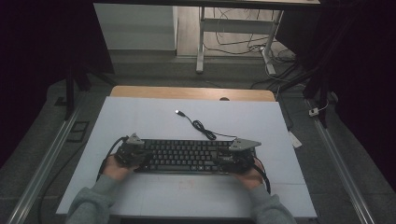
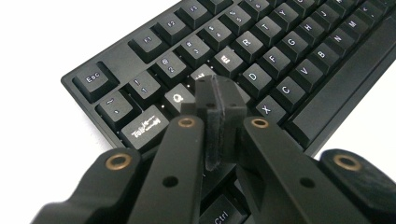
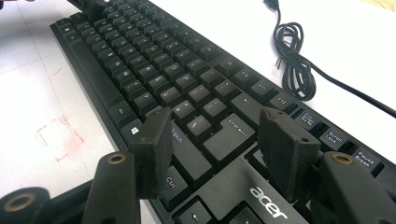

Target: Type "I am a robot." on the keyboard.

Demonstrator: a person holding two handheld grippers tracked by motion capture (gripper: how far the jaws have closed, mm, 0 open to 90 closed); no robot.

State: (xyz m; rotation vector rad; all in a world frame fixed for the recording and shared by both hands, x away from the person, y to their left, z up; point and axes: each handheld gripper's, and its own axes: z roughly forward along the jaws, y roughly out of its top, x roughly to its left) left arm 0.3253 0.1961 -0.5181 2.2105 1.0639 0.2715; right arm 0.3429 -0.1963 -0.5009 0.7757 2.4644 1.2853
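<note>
Closest to the lens, the left gripper (image 2: 219, 126) is pressing its two pads flat together, clenched on nothing, with the joined tip hovering over the keys around the Q (image 2: 178, 97) and Tab (image 2: 144, 126) at the left end of the black keyboard (image 1: 184, 156). Whether the tip is actually touching a keycap cannot be told. Opposite, the right gripper (image 3: 219, 140) is standing released, its jaws spread above the Enter key (image 3: 231, 137) and the Acer-branded corner at the right end. Seen from above, the keyboard is lying square across the near middle of the white table (image 1: 140, 121), a hand at either end, while its coiled USB cable (image 1: 201, 126) is trailing toward the far side, plug free.

The step in hand appears to be key pressing with the closed tip. For a clean press, the onlooker would advise descending straight onto one keycap's centre, since the joined pads are about as broad as a key and a slanted approach risks catching a neighbour. The right gripper is best kept steadying that end, clear of the keys.
</note>
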